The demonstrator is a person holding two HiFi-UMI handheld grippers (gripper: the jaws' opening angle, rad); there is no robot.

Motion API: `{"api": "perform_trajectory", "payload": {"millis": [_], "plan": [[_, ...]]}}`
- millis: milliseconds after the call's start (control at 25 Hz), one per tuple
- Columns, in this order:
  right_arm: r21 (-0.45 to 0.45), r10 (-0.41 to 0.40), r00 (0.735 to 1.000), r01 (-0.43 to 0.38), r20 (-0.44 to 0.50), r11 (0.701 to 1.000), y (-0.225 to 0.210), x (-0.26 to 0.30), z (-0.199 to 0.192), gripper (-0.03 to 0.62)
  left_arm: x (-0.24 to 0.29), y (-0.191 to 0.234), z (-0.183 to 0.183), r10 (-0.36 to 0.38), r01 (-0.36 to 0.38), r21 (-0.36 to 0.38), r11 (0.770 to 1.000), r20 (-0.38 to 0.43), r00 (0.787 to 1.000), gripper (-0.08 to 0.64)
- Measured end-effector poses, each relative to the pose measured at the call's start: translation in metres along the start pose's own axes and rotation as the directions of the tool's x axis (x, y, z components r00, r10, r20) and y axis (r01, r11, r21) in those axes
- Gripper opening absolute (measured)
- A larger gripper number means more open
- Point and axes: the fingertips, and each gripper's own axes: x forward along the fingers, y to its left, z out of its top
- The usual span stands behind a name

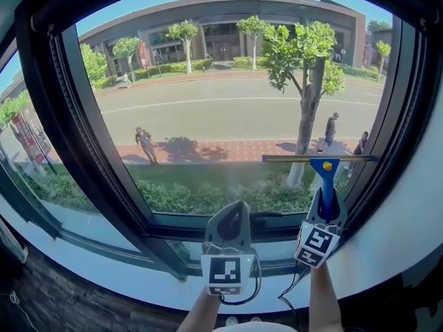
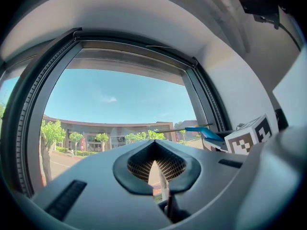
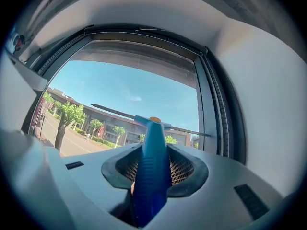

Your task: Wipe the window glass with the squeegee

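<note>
Window glass [image 1: 228, 109]; squeegee [image 1: 324, 166] in R gripper [image 3: 152, 169]

A dark-framed window [image 1: 221, 158] (white wall [image 1: 415, 206] at right) faces a sunlit street [image 1: 208, 109].

squeegee [image 1: 324, 178]: blue glossy plastic, ribbed grip | window glass [image 1: 228, 109]: clear, smooth | window frame [image 1: 93, 151]: dark, matt

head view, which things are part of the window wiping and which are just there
In the job:
squeegee
window glass
right claw, shut on the squeegee's blue handle

Just there:
left claw, shut on nothing
black cable below the claws
people and trees outside
</note>
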Motion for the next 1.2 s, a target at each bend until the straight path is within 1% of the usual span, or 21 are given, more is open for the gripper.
{"api": "perform_trajectory", "payload": {"millis": [80, 280, 560, 720, 880, 1000, 1120, 1200], "plan": [[-0.003, 0.003, 1.0, -0.003, -0.009, 1.0, 0.001, -0.002, -0.006, 0.137, 0.0, 0.0, -0.003, -0.001, 0.001, 0.005, 1.0, -0.007, 1.0, 0.003], [-0.013, 0.011, 0.999, -0.011, -0.03, 1.0, 0.003, -0.006, -0.019, 0.137, 0.0, 0.001, -0.007, 0.011, -0.011, -0.017, 1.0, -0.009, 1.0, 0.003], [-0.027, 0.014, 0.998, -0.016, -0.066, 1.0, 0.008, -0.012, -0.038, 0.137, 0.002, -0.001, -0.014, 0.0, 0.0, 0.001, 1.0, -0.031, 1.0, 0.003], [-0.02, 0.017, 0.996, -0.019, -0.088, 1.0, 0.01, -0.015, -0.049, 0.137, 0.003, -0.001, -0.014, 0.005, -0.006, -0.01, 1.0, -0.027, 1.0, 0.003], [-0.023, 0.022, 0.994, -0.025, -0.109, 0.999, 0.012, -0.018, -0.06, 0.137, 0.003, 0.0, -0.021, -0.004, 0.004, -0.006, 1.0, -0.046, 0.999, 0.003], [-0.021, 0.028, 0.992, -0.031, -0.126, 0.999, 0.015, -0.02, -0.068, 0.137, 0.003, 0.002, -0.025, 0.002, -0.002, -0.008, 1.0, -0.046, 0.999, 0.003], [-0.024, 0.032, 0.989, -0.036, -0.145, 0.999, 0.016, -0.022, -0.078, 0.137, 0.003, 0.002, -0.026, 0.013, -0.014, -0.028, 0.999, -0.036, 0.999, 0.003], [-0.027, 0.036, 0.987, -0.041, -0.158, 0.999, 0.017, -0.024, -0.084, 0.137, 0.003, 0.002, -0.03, 0.012, -0.013, -0.025, 1.0, -0.046, 0.999, 0.003]]}}
